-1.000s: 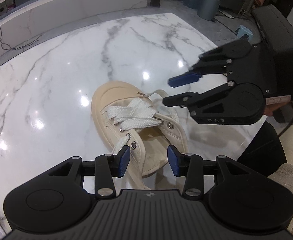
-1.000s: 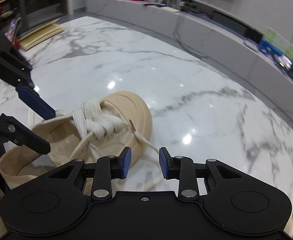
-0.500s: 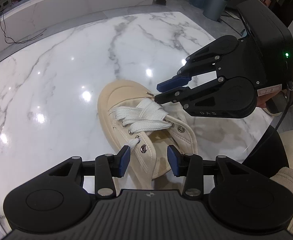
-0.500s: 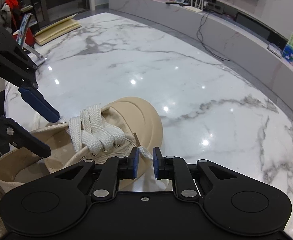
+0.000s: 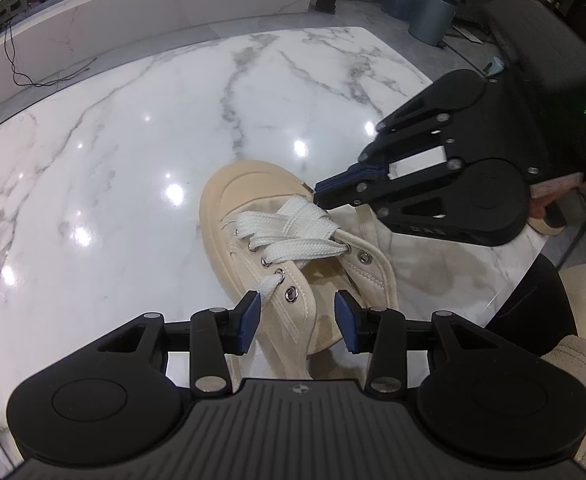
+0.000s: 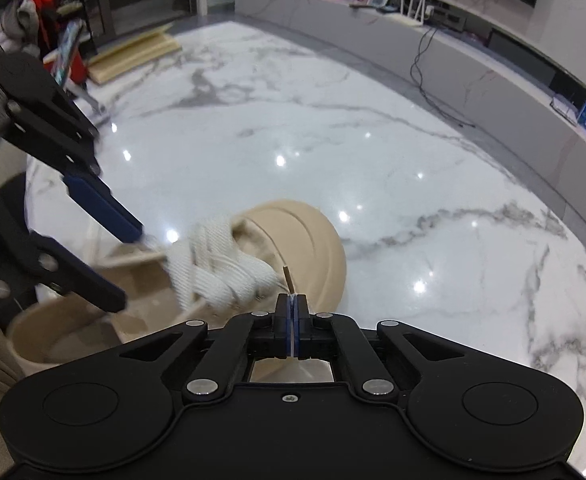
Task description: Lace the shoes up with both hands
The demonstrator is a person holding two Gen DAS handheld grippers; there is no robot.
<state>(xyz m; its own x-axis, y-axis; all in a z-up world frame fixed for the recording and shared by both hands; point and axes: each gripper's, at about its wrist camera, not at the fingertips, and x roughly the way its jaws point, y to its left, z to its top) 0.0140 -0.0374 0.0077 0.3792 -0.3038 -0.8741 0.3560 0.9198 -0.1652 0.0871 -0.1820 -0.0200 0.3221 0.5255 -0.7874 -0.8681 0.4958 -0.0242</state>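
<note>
A cream canvas shoe (image 5: 293, 256) with white laces (image 5: 293, 228) lies on the marble table, toe pointing away in the left wrist view. My left gripper (image 5: 297, 320) is open, its blue pads on either side of the shoe's near eyelet flap, with a lace end beside the left pad. My right gripper (image 6: 292, 312) is shut on a white lace end, whose brown tip (image 6: 287, 276) sticks up above the pads. In the left wrist view the right gripper (image 5: 319, 194) reaches in from the right, at the shoe's tongue. The shoe (image 6: 305, 240) is blurred in the right wrist view.
The marble table (image 5: 113, 168) spreads far and left of the shoe; its edge (image 5: 533, 252) runs close on the right. A low white bench (image 5: 153, 12) and bins (image 5: 433, 12) stand beyond. The left gripper's fingers (image 6: 101, 204) show at left in the right wrist view.
My right gripper has closed on the lace end beside the toe and now holds it. The left gripper stayed open and edged closer to the shoe.
</note>
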